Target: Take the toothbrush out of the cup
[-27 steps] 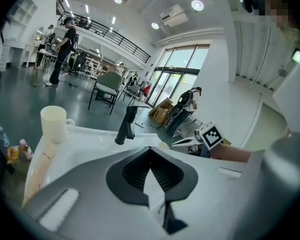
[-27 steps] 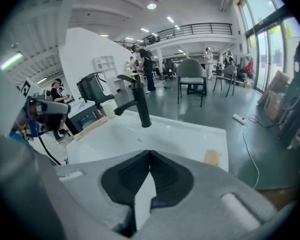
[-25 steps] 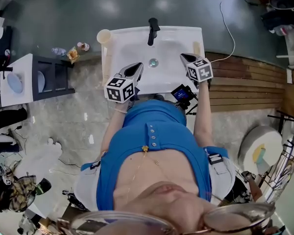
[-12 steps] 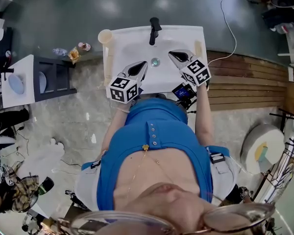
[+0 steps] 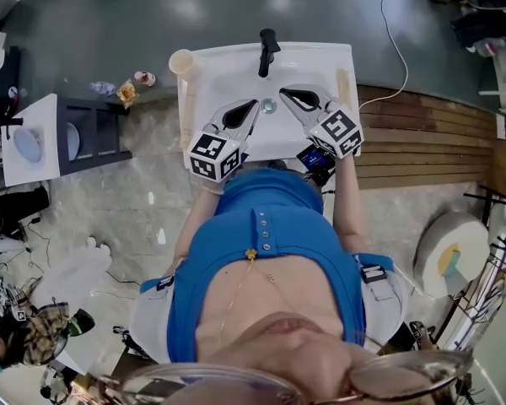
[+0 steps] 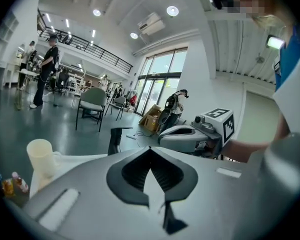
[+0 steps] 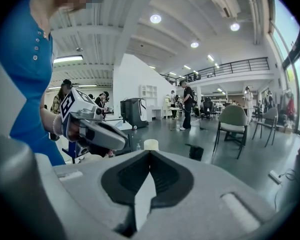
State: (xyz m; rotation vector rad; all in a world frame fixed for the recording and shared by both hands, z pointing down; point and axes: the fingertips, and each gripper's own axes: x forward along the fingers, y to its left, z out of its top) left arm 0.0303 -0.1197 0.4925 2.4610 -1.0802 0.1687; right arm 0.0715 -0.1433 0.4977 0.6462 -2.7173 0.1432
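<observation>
On the sink's (image 5: 223,60) right rim lies the toothbrush (image 5: 341,81), well apart from the cup (image 5: 180,61), its long axis running front to back. Its head end is unclear. Left gripper (image 5: 255,105) and right gripper (image 5: 285,91) hover over the basin, jaws pressed together, empty.

Blue button-front top (image 5: 261,247) with pale short sleeves (image 5: 149,321), thin chain (image 5: 236,289) down the chest, glasses (image 5: 405,376), grey smooth-shelled left gripper (image 5: 253,105) and right gripper (image 5: 287,93), black-lined jaws, each with a black-and-white marker cube (image 5: 213,155)
</observation>
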